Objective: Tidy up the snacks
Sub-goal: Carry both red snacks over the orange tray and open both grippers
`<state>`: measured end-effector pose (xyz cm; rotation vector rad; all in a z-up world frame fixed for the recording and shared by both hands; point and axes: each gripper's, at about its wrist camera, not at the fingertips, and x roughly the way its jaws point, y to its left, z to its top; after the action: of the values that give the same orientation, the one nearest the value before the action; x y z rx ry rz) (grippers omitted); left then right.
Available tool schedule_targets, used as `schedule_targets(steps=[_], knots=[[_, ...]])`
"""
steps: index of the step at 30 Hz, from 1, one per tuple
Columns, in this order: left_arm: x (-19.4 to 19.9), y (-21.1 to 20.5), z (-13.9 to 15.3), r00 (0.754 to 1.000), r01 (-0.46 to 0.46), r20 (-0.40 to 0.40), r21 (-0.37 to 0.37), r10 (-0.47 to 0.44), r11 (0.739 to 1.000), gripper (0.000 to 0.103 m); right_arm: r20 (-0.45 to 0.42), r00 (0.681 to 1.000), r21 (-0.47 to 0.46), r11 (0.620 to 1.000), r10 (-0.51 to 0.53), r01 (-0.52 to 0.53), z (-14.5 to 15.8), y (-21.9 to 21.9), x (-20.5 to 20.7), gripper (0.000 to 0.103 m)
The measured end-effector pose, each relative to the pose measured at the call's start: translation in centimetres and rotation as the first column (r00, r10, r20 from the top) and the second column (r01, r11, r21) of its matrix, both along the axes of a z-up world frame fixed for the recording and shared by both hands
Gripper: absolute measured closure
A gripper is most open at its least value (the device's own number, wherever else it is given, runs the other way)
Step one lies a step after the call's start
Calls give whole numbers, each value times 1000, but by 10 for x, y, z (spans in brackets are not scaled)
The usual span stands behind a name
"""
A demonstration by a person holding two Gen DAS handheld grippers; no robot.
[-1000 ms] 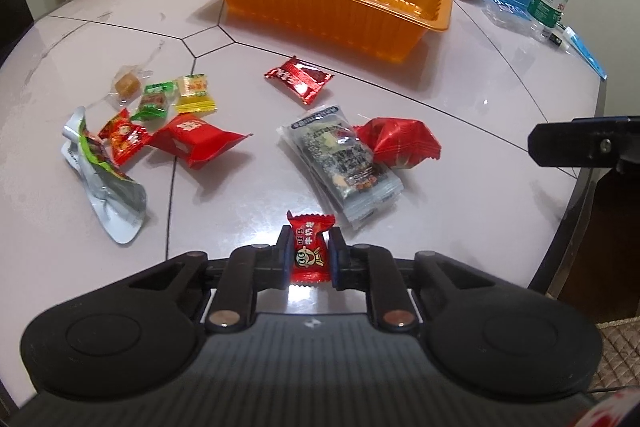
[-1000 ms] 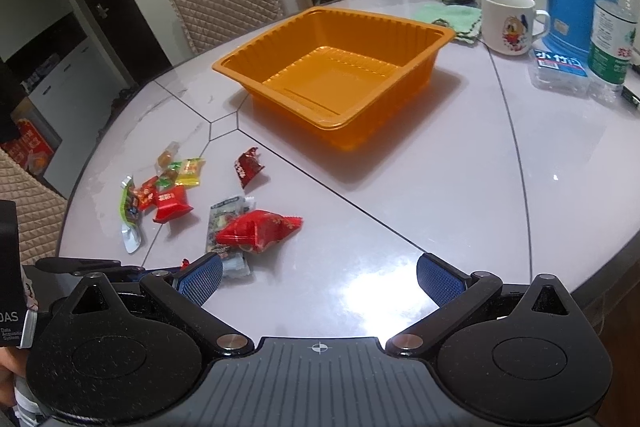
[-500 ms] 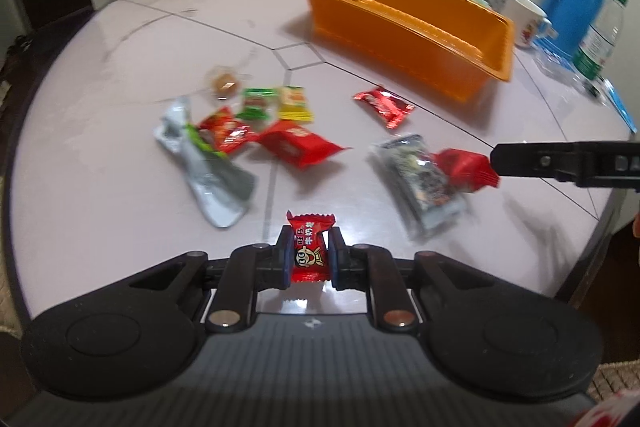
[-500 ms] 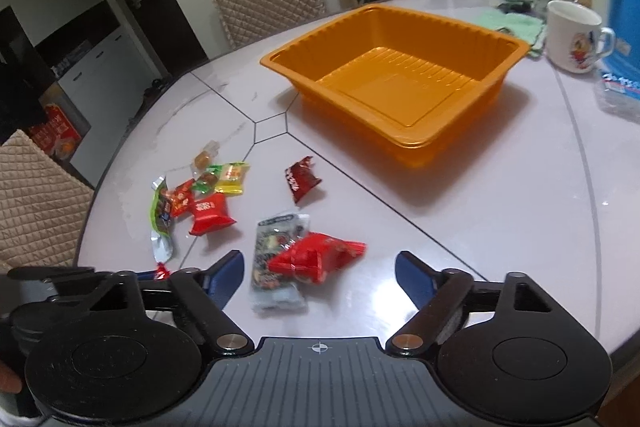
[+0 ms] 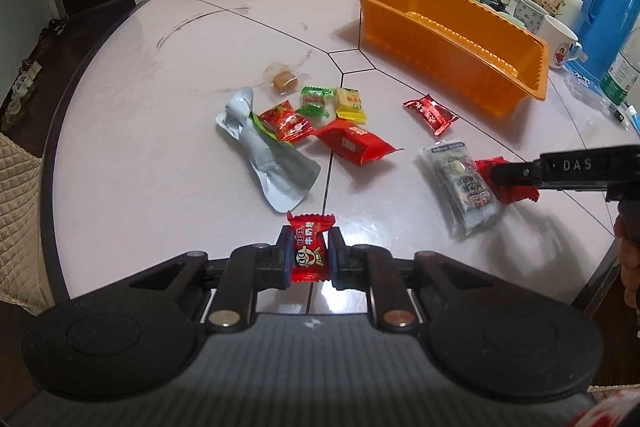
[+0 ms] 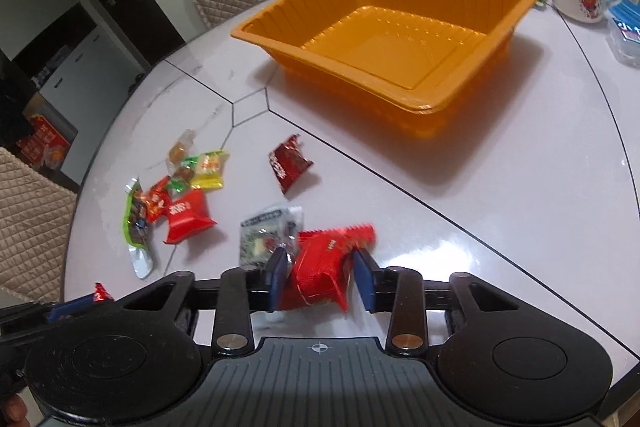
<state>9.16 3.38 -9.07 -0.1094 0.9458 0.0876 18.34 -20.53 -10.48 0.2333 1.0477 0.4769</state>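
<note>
Orange ribbed plastic tray (image 6: 384, 43) ahead of you sits empty, snacks loose. Your left gripper (image 5: 310, 255) clamps a small red wrapped candy (image 5: 309, 247). Right gripper's (image 6: 320, 281) jaws have just been closing around a puffy red foil packet (image 6: 320, 267); contact unclear.

snacks (image 5: 344, 131) on table (image 5: 140, 147) — tray (image 5: 452, 39) behind

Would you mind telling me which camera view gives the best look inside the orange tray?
The right wrist view: it looks down into the orange tray, showing its whole ribbed floor, with no snacks in it. The left wrist view sees the orange tray from a low side angle, so mostly its outer wall and rim show, and only a strip of the floor.
</note>
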Motion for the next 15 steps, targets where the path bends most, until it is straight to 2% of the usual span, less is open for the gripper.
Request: schedule_targets(steps=[4, 12, 15], knots=[[-1, -2, 0, 1000, -2, -2, 2, 2, 1000, 88, 5, 1000, -18, 1000, 21, -21, -6, -6, -4, 68], [-4, -12, 6, 1000, 2, 1, 14, -2, 1000, 88, 66, 992, -76, 992, 105, -100, -10, -3, -14, 78], [-6, -16, 10, 1000, -1, 2, 24, 1, 1000, 88, 68, 992, -58, 993, 108, -105, -6, -9, -17, 78]])
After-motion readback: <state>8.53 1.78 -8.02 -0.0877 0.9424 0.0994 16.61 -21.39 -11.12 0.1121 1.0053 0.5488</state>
